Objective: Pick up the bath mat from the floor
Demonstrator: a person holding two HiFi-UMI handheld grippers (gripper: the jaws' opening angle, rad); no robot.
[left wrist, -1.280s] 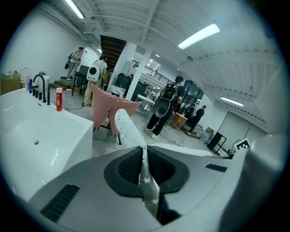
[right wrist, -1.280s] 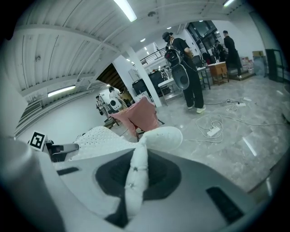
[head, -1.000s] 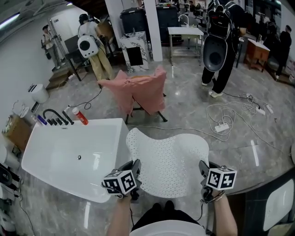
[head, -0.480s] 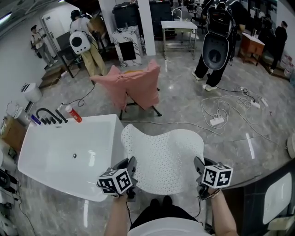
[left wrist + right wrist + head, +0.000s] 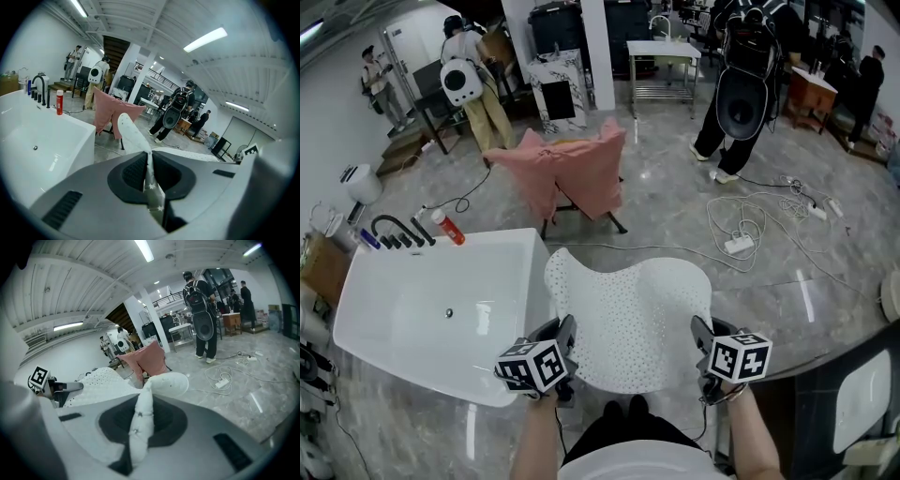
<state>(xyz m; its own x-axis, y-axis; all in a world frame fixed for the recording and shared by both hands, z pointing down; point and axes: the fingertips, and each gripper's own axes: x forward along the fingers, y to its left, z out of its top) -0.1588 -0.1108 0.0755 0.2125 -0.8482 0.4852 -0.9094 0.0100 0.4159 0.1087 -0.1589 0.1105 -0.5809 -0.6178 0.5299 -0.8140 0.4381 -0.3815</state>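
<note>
l tool [image 5: 565, 334], r tool [image 5: 701, 337] clamped on bath mat [image 5: 628, 305] corners, both angled fwd-down

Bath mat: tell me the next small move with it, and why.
Probably raise both grippers together a little, keeping them level. The left gripper and the right gripper are each shut on a near corner of the bath mat, which spreads out between them beside the bathtub. I cannot tell whether its far edge is clear of the floor, so a short lift should make sure.
</note>
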